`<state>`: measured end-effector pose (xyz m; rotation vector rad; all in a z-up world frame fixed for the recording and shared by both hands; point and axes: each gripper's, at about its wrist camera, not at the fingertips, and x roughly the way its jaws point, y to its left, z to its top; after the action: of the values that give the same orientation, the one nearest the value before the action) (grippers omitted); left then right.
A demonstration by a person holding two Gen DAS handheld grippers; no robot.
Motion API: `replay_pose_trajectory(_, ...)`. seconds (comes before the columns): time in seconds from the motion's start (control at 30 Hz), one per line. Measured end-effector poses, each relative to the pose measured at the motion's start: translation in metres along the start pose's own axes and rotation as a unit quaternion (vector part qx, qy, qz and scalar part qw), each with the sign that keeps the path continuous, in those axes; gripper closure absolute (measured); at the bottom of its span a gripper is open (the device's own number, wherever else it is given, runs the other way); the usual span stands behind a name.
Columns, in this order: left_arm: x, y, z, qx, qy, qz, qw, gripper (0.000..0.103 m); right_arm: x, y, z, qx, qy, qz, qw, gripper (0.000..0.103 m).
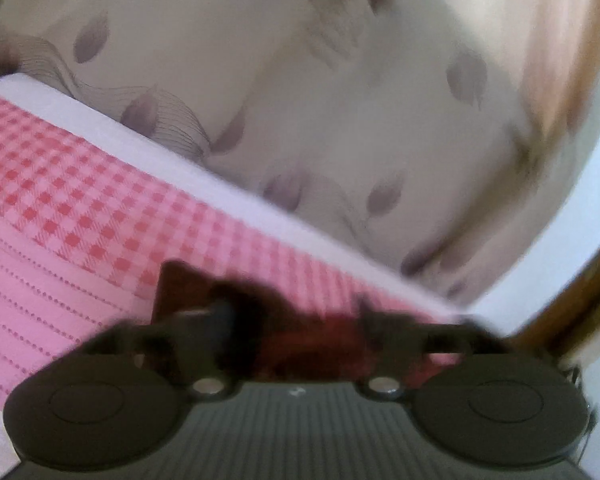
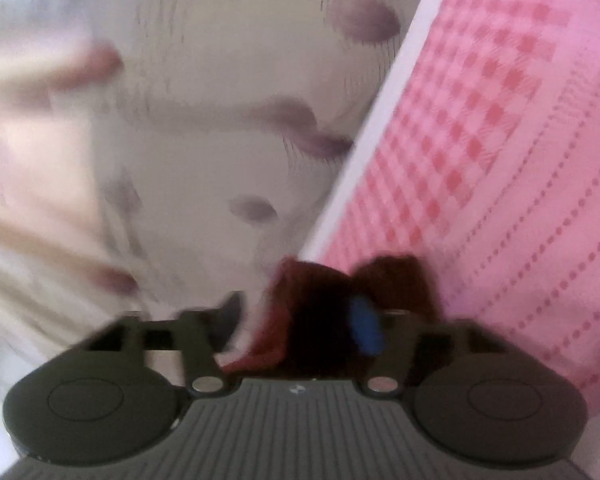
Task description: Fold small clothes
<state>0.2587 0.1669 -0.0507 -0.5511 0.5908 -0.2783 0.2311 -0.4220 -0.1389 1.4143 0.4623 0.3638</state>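
near the white-banded edge of the pink checked cloth [image 1: 80, 200], dark red garment [image 1: 320, 344] bunched between the spread fingers of the left tool [image 1: 300, 332], jaws wide, pads not seen pressing it. same dark red garment [image 2: 320, 312] between the wide-set fingers of the right tool [image 2: 304, 320], blurred blue tab [image 2: 366, 328] beside it. beyond that edge, pale leaf-patterned bed sheet [image 1: 340, 100]. no firm grip visible; blur throughout.
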Motion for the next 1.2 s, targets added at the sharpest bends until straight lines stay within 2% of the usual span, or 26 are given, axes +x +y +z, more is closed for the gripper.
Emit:
replay_pose_trajectory(0.03, -0.008, 0.001, 0.001, -0.009, -0.030, 0.001, 0.9995, 0.007, -0.004, -0.004, 0.001, 0.018, -0.011, 0.013, 1.000, 0.014)
replay_pose_trajectory(0.1, -0.018, 0.001, 0.005, -0.010, -0.062, 0.008, 0.9980, 0.006, -0.010, -0.003, 0.000, 0.020, -0.007, 0.020, 1.000, 0.016)
replay_pose_trajectory(0.2, -0.025, -0.006, 0.010, 0.023, -0.060, 0.033, 0.9974, 0.006, -0.019, 0.017, -0.011, -0.064, 0.018, 0.000, 0.998, 0.017)
replay_pose_trajectory(0.27, -0.031, -0.009, 0.007, 0.053, -0.056, 0.046, 0.9959, 0.006, -0.026, 0.034, -0.024, -0.141, 0.043, -0.017, 0.989, 0.017)
replay_pose_trajectory(0.33, -0.038, -0.009, 0.000, 0.077, -0.051, 0.058, 0.9941, 0.006, -0.032, 0.055, -0.044, -0.242, 0.060, -0.052, 0.967, 0.017)
replay_pose_trajectory(0.4, -0.044, -0.007, -0.006, 0.097, -0.037, 0.066, 0.9925, 0.006, -0.038, 0.070, -0.065, -0.328, 0.066, -0.087, 0.938, 0.019)
replay_pose_trajectory(0.5, -0.048, -0.009, -0.019, 0.164, -0.013, 0.101, 0.9812, 0.006, -0.051, 0.079, -0.089, -0.395, 0.079, -0.107, 0.909, 0.023)
replay_pose_trajectory(0.53, -0.045, -0.010, -0.025, 0.187, 0.009, 0.108, 0.9764, 0.006, -0.056, 0.079, -0.097, -0.411, 0.083, -0.117, 0.900, 0.024)
replay_pose_trajectory(0.63, -0.038, -0.014, -0.040, 0.225, 0.052, 0.108, 0.9669, 0.007, -0.063, 0.080, -0.116, -0.447, 0.095, -0.138, 0.879, 0.024)
replay_pose_trajectory(0.67, -0.035, -0.015, -0.044, 0.231, 0.064, 0.109, 0.9647, 0.010, -0.066, 0.079, -0.121, -0.452, 0.099, -0.143, 0.875, 0.024)
replay_pose_trajectory(0.7, -0.033, -0.015, -0.047, 0.229, 0.071, 0.105, 0.9650, 0.019, -0.067, 0.077, -0.126, -0.457, 0.104, -0.152, 0.870, 0.024)
replay_pose_trajectory(0.73, -0.032, -0.015, -0.048, 0.224, 0.077, 0.099, 0.9664, 0.057, -0.070, 0.076, -0.129, -0.460, 0.106, -0.159, 0.867, 0.024)
replay_pose_trajectory(0.77, -0.032, -0.016, -0.049, 0.221, 0.081, 0.100, 0.9667, 0.082, -0.071, 0.074, -0.130, -0.458, 0.106, -0.164, 0.867, 0.024)
replay_pose_trajectory(0.83, -0.036, -0.021, -0.047, 0.213, 0.072, 0.117, 0.9673, 0.085, -0.077, 0.067, -0.129, -0.433, 0.107, -0.161, 0.880, 0.024)
replay_pose_trajectory(0.87, -0.040, -0.024, -0.047, 0.208, 0.069, 0.118, 0.9684, 0.091, -0.079, 0.063, -0.128, -0.417, 0.110, -0.157, 0.888, 0.024)
replay_pose_trajectory(0.9, -0.045, -0.028, -0.046, 0.203, 0.068, 0.119, 0.9696, 0.092, -0.080, 0.058, -0.127, -0.401, 0.115, -0.153, 0.896, 0.025)
replay_pose_trajectory(0.93, -0.052, -0.032, -0.049, 0.200, 0.065, 0.120, 0.9704, 0.092, -0.080, 0.053, -0.126, -0.386, 0.123, -0.147, 0.902, 0.034)
replay_pose_trajectory(0.97, -0.059, -0.034, -0.050, 0.194, 0.060, 0.121, 0.9715, 0.092, -0.081, 0.051, -0.127, -0.379, 0.129, -0.144, 0.905, 0.054)
replay_pose_trajectory(1.0, -0.066, -0.035, -0.052, 0.187, 0.058, 0.126, 0.9724, 0.093, -0.081, 0.049, -0.128, -0.376, 0.138, -0.142, 0.905, 0.066)
replay_pose_trajectory(1.03, -0.072, -0.033, -0.056, 0.175, 0.057, 0.137, 0.9733, 0.093, -0.081, 0.048, -0.131, -0.381, 0.143, -0.145, 0.902, 0.083)
replay_pose_trajectory(1.07, -0.076, -0.029, -0.059, 0.161, 0.058, 0.148, 0.9741, 0.093, -0.083, 0.049, -0.133, -0.387, 0.144, -0.147, 0.899, 0.084)
replay_pose_trajectory(1.1, -0.081, -0.021, -0.064, 0.146, 0.061, 0.159, 0.9744, 0.093, -0.086, 0.049, -0.133, -0.384, 0.141, -0.142, 0.902, 0.086)
replay_pose_trajectory(1.17, -0.086, -0.003, -0.074, 0.125, 0.070, 0.186, 0.9721, 0.093, -0.097, 0.051, -0.130, -0.367, 0.130, -0.128, 0.912, 0.090)
replay_pose_trajectory(1.2, -0.086, 0.006, -0.077, 0.113, 0.076, 0.187, 0.9729, 0.093, -0.103, 0.052, -0.127, -0.361, 0.123, -0.123, 0.916, 0.091)
